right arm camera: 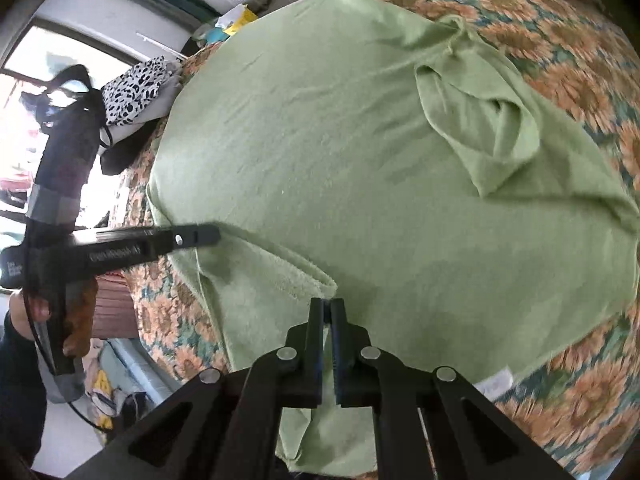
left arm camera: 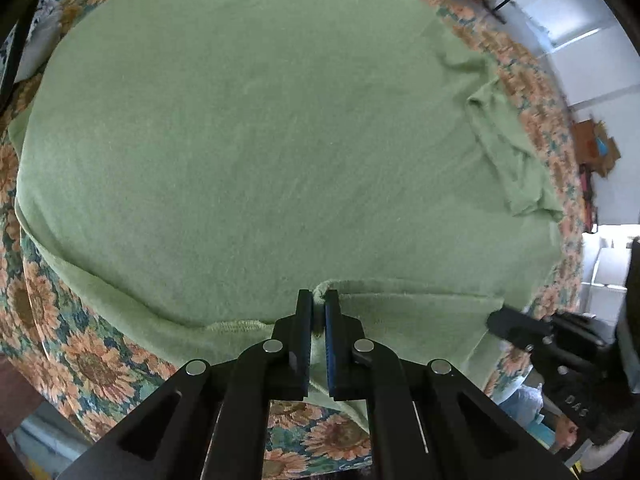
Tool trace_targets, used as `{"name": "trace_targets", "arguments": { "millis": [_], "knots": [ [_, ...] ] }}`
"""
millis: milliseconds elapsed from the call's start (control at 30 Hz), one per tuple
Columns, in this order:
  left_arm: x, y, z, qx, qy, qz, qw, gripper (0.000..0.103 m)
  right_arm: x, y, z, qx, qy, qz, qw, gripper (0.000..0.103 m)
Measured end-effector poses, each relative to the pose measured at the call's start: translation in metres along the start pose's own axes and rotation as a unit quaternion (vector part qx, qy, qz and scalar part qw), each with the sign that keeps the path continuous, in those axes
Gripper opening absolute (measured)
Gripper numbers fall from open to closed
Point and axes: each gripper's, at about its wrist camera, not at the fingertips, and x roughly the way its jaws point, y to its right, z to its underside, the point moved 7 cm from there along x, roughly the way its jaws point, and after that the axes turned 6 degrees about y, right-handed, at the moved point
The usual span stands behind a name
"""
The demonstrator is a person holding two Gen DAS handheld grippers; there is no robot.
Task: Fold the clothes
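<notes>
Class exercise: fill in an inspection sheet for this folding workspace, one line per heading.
Surface: sunflower-print cover, mostly under the garment.
Job's things: light green knit garment spread flat, one sleeve crumpled on top.
Clutter: black-and-white spotted cloth at the far edge.
Grippers: left claw and right claw both shut on the garment's near edge.
Cables: black cable beside the left handle.
Surroundings: bright window, cardboard boxes.

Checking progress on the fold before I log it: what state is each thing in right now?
green shirt: spread flat on the sunflower cover, near edge lifted and doubled over.
sleeve: rumpled, lying folded onto the body.
left gripper: shut on the shirt's edge.
right gripper: shut on the shirt's edge.
</notes>
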Motion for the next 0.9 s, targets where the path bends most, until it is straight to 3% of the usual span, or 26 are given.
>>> {"name": "trace_targets", "arguments": {
  "millis": [67, 133, 233, 367, 433, 500, 567, 633, 667, 700, 800, 900],
  "knots": [
    [0.002, -0.005, 0.004, -0.002, -0.007, 0.004, 1.0000, 0.022, 0.002, 0.002, -0.005, -0.009, 0.000, 0.009, 1.000, 0.007],
    [-0.001, -0.013, 0.007, -0.013, 0.000, 0.024, 0.9996, 0.044, 0.002, 0.007, -0.006, -0.005, 0.001, 0.018, 1.000, 0.013],
    [-0.017, -0.030, 0.006, -0.037, 0.029, 0.047, 0.9978, 0.057, -0.002, 0.017, -0.006, 0.014, 0.005, 0.026, 1.000, 0.028],
    [-0.043, -0.054, 0.005, -0.062, 0.067, 0.072, 0.9932, 0.060, -0.016, 0.010, 0.000, 0.045, 0.017, -0.037, 0.998, 0.030],
    [-0.050, -0.054, 0.011, -0.047, 0.062, 0.110, 0.9909, 0.060, -0.012, -0.004, 0.009, 0.031, 0.005, -0.061, 0.998, 0.029],
    [-0.076, 0.025, 0.010, -0.004, 0.028, 0.132, 0.9908, 0.060, -0.001, -0.019, 0.019, 0.019, -0.013, -0.070, 0.997, 0.029],
    [-0.067, 0.031, -0.003, 0.041, -0.004, 0.112, 0.9929, 0.060, 0.013, -0.023, 0.026, 0.028, -0.022, -0.060, 0.998, 0.029],
    [-0.059, 0.064, -0.005, 0.068, -0.027, 0.056, 0.9957, 0.060, 0.023, -0.017, 0.030, 0.054, -0.025, -0.044, 0.997, 0.029],
    [-0.052, 0.057, -0.005, 0.065, -0.035, 0.032, 0.9968, 0.060, 0.026, -0.011, 0.032, 0.069, -0.027, -0.032, 0.997, 0.025],
    [-0.051, 0.049, -0.006, 0.051, -0.036, 0.037, 0.9973, 0.058, 0.025, -0.005, 0.034, 0.087, -0.024, -0.025, 0.996, 0.025],
    [-0.073, 0.048, -0.019, 0.041, -0.033, 0.119, 0.9915, 0.058, -0.002, 0.012, 0.031, 0.142, 0.019, -0.012, 0.990, 0.029],
    [-0.097, 0.060, -0.054, 0.069, 0.000, 0.141, 0.9875, 0.058, -0.044, 0.037, 0.027, 0.201, 0.076, 0.019, 0.977, 0.030]
  ]
}}
